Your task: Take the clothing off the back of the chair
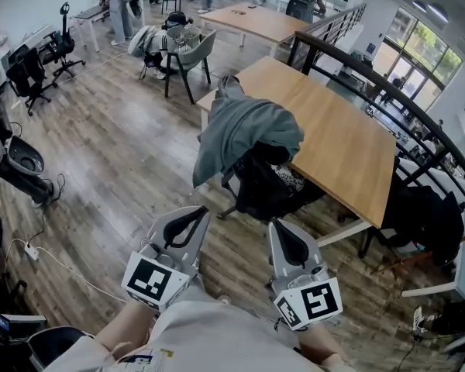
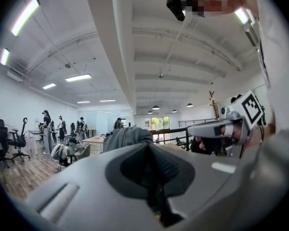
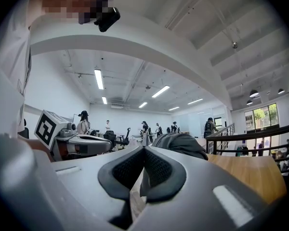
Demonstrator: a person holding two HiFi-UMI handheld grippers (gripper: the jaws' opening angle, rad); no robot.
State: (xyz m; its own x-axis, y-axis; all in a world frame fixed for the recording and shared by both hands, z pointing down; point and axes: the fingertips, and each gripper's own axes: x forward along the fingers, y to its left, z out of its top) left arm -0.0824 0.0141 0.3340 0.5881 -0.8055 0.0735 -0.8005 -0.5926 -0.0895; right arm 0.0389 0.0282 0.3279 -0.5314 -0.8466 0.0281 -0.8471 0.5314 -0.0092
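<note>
While I hold both grippers out in front, the grey clothing (image 1: pixel 244 134) lies straight ahead of them. It is draped over the back of the black chair (image 1: pixel 267 188) beside the wooden table (image 1: pixel 341 142). It hangs long-ways from the table edge down toward the floor on the left. My right gripper (image 1: pixel 283 231) looks nearer to the chair than my left gripper (image 1: pixel 190 215) — but neither touches it. Both are squeezed closed with nothing in them. I can read no words — only black-and-white square marks on the gripper cubes.
</note>
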